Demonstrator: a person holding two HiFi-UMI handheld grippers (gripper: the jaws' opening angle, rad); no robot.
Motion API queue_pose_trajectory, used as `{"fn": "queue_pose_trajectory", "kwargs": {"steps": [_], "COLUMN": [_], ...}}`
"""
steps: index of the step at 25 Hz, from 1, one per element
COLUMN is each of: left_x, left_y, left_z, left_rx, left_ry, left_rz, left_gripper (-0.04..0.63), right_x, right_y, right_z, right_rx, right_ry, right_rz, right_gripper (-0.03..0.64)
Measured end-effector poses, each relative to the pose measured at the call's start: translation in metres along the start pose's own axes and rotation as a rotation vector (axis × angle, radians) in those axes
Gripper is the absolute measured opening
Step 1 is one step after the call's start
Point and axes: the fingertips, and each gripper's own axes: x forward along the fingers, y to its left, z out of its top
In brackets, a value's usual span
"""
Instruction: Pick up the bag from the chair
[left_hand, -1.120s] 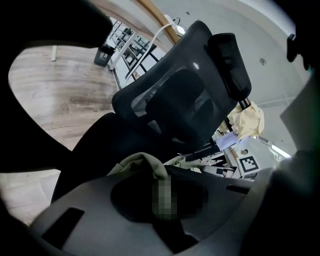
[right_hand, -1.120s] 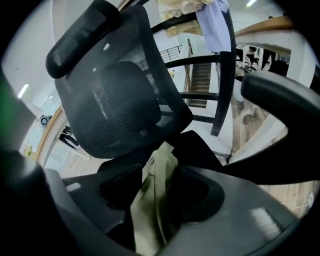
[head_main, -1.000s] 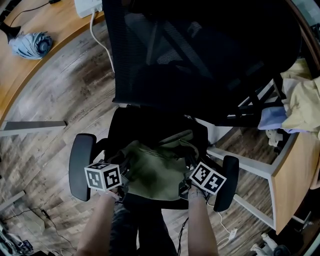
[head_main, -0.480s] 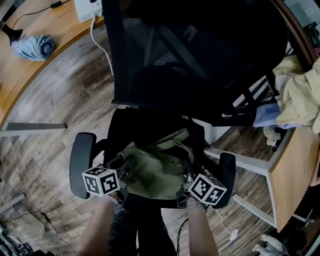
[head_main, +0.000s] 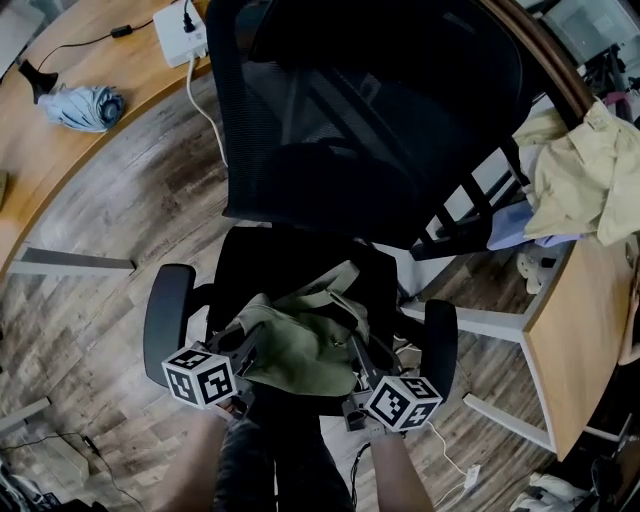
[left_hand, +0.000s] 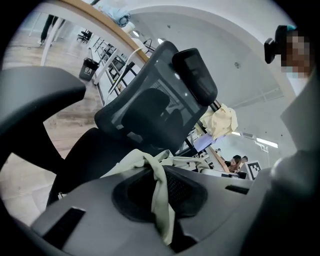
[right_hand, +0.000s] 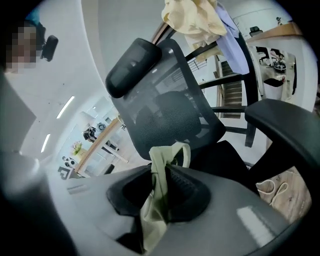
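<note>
Seemingly bag (head_main: 300, 345) lies crosswise, clamped by left gripper (head_main: 244, 350) and right gripper (head_main: 357, 370).

Seat (head_main: 275, 265) is bounded by left armrest (head_main: 165, 330) and right armrest (head_main: 440, 345), and closed behind by backrest (head_main: 340, 130). Left gripper (head_main: 243, 352) and right gripper (head_main: 357, 368), each clamped on bag (head_main: 300, 345) fabric, are hemmed between the armrests. Open floor (head_main: 100, 220) is noted leftward. On the right, passage is narrowed by a desk (head_main: 570, 350).
</note>
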Motion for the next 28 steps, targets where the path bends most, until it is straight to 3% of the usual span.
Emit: {"fn": "queue_pose_trajectory", "kwargs": {"steps": [18, 28], "left_x": [-0.046, -0.082], "left_y": [-0.073, -0.114], "left_z": [0.037, 0.063], "left_rx": [0.104, 0.175], "left_ry": [-0.14, -0.217], "left_rz": [-0.063, -0.082], "left_gripper": [0.019, 0.018], "right_x": [-0.079, -0.119], "right_y": [0.048, 0.089], "right_z": [0.058, 0.089], "right_rx": [0.063, -0.009], "right_ry": [-0.175, -0.234], "right_rz": [0.157, 0.229], "right_gripper": [0.078, 0.078]}}
